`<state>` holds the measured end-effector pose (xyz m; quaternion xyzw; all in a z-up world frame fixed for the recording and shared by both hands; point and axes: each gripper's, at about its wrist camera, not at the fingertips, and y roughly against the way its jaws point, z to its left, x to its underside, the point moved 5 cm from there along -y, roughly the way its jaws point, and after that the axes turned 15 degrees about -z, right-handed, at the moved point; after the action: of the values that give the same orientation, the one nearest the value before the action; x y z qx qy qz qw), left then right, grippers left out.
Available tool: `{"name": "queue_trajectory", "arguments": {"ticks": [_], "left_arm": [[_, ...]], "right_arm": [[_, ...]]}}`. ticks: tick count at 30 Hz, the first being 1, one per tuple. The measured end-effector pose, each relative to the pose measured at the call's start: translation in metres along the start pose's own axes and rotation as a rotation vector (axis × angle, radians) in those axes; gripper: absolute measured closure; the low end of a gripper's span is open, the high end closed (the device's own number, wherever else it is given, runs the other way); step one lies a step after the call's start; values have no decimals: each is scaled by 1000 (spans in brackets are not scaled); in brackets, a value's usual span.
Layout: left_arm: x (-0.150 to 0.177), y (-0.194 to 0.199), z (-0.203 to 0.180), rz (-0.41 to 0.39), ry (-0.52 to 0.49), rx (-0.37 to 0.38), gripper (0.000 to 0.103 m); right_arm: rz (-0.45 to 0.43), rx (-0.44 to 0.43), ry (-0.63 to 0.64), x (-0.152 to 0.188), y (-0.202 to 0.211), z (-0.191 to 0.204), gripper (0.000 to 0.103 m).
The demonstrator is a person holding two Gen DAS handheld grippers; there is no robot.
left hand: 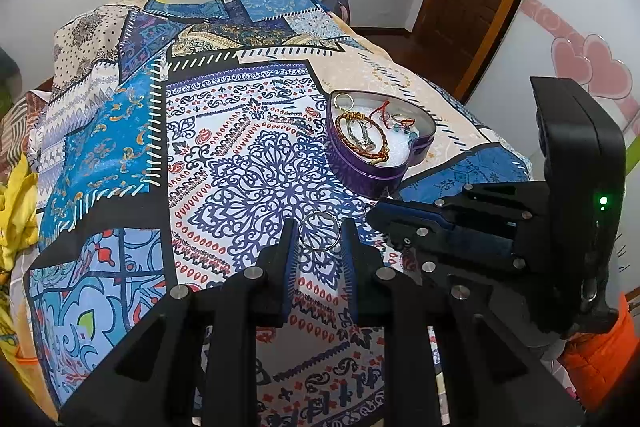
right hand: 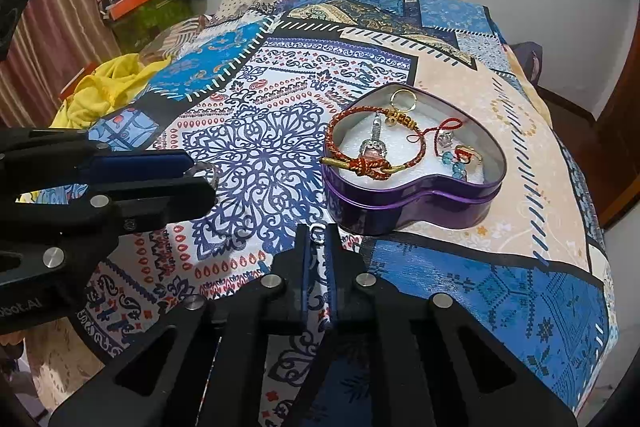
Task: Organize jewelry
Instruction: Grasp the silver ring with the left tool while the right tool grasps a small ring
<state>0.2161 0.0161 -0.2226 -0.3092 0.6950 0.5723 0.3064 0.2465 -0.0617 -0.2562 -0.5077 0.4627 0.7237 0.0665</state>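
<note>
**Item 1.** Thin silver-coloured metal ring, plain band. It was pinched across its width at the tips of the left gripper, above the patterned blue, white and red patchwork bedspread. Judged very light, rigid and slick; a grip across the band's outer edge seemed apt to let it twist or spring free, so gentle pressure was advised.

**Item 2.** Small silver-coloured metal piece, perhaps a clasp or ring; too small to identify. It sat between the tips of the right gripper, whose jaws were pressed almost together on it. Judged featherweight, hard and easily dropped.

**Item 3.** Purple heart-shaped metal tin, open, lined with white foam, resting on the bedspread just beyond both grippers. Contents: red-and-gold braided cord bracelet, gold-coloured ring, thin red string piece, further small pieces not distinguishable. The bracelet was judged soft and pliant, best taken at its knot. The tin seemed stiff with thin walls.
</note>
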Motion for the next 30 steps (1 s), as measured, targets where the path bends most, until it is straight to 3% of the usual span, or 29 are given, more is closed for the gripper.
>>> {"name": "queue_trajectory", "arguments": {"ticks": [12,17,23,30], "left_arm": [[-9,7,-1,-24,-1,-9,83],[-8,8,0,-22,4,-13,83],[-7,12,3,-24,10,-11,83],[-7,14,11,-30,24,-13,83]], "right_arm": [[-55,19,-49,-5,25,-16,99],[-56,5,-8,-5,24,-5,98],[-9,-18,-42,-2,10,-1,73],[8,-12,-15,-2,-1,4,73]]}}
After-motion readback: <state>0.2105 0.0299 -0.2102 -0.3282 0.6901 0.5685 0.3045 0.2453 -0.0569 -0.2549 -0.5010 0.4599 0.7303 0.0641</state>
